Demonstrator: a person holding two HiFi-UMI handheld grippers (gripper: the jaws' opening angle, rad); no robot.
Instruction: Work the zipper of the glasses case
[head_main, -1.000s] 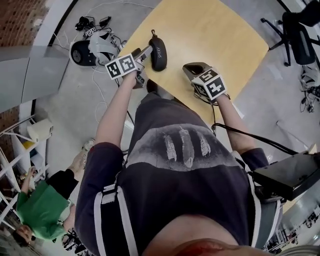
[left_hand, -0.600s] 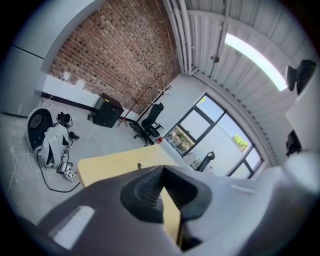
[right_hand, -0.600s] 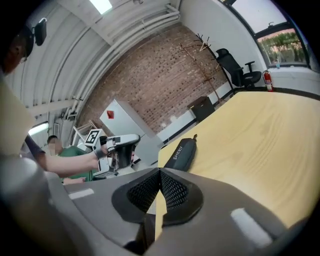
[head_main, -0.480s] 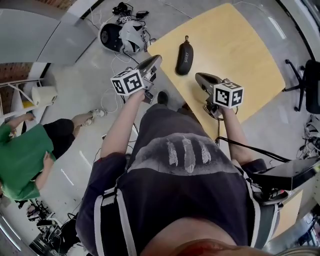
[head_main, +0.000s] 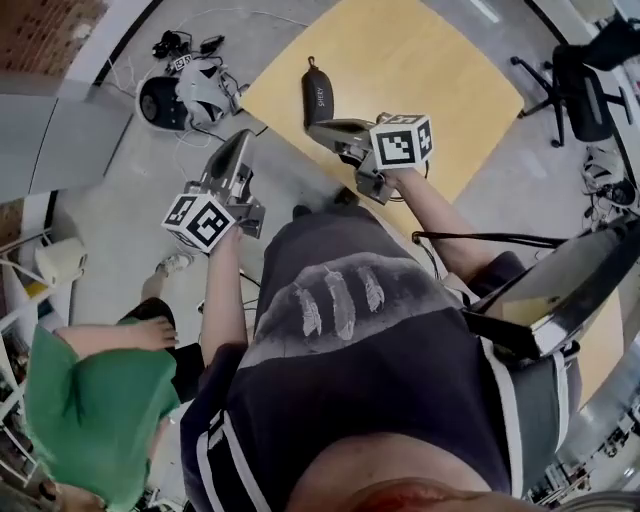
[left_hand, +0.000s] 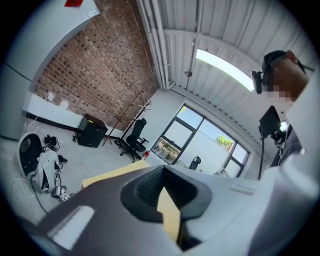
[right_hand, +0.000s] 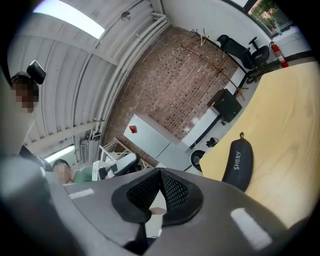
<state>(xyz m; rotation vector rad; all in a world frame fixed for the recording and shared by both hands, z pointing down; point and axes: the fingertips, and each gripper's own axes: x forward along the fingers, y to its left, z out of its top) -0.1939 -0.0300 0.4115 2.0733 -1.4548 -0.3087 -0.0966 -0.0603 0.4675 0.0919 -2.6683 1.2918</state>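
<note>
The black glasses case (head_main: 318, 95) lies on the yellow wooden table (head_main: 420, 60) near its left edge, with its pull loop at the far end. My right gripper (head_main: 314, 128) is shut and empty, its tips just short of the case's near end. In the right gripper view the case (right_hand: 238, 162) lies ahead and to the right of the closed jaws (right_hand: 160, 187). My left gripper (head_main: 237, 142) is shut and empty too. It hangs over the floor, left of the table and apart from the case. The left gripper view shows only closed jaws (left_hand: 162, 187) and a table corner (left_hand: 112, 175).
Round white-and-black equipment with cables (head_main: 185, 95) lies on the floor left of the table. An office chair (head_main: 590, 75) stands at the far right. A person in green (head_main: 90, 410) crouches at the lower left. A black box (head_main: 555, 295) hangs by my right side.
The left gripper has shut and drawn back from the case, off the table to the left. The right gripper has moved forward and left toward the case's near end.
</note>
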